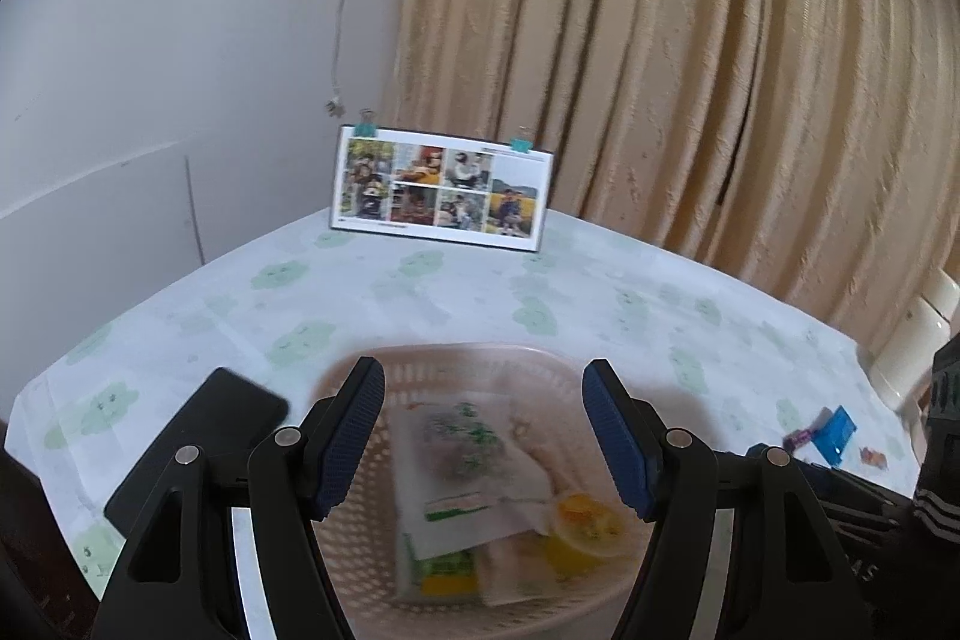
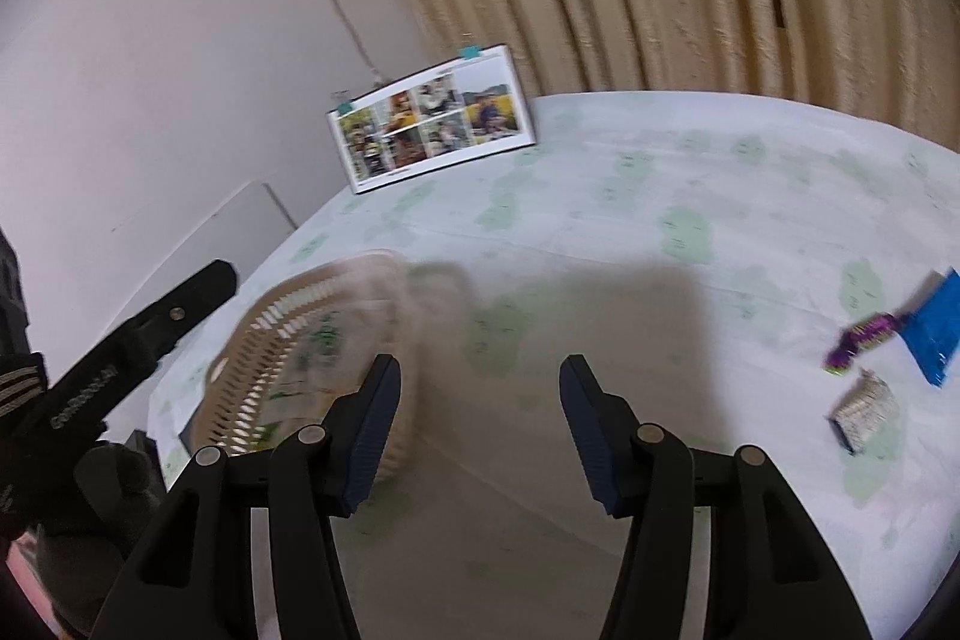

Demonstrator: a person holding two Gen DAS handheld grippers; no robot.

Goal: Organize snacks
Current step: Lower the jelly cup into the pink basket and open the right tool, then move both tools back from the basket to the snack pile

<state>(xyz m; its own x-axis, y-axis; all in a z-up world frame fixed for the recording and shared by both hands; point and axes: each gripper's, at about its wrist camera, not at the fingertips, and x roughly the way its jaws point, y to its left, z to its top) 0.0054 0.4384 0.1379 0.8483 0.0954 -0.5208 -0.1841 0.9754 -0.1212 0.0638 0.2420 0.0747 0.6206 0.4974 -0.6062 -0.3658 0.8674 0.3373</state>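
Black phone (image 1: pixel 198 445): flat on counter (image 1: pixel 420 292), far left, beside basket.
Left gripper (image 1: pixel 483 436): jaws wide, empty, poised above pink basket (image 1: pixel 456 358).
Basket contents: white-green packets (image 1: pixel 474 460), long axis running near to far; orange jelly cup (image 1: pixel 585 523) at right.
Right gripper (image 2: pixel 480 424): jaws wide, empty, over bare counter; basket near-left of it.
Loose snacks, far right: purple candy (image 2: pixel 864 343), blue packet (image 2: pixel 939 328), silver packet (image 2: pixel 864 412).
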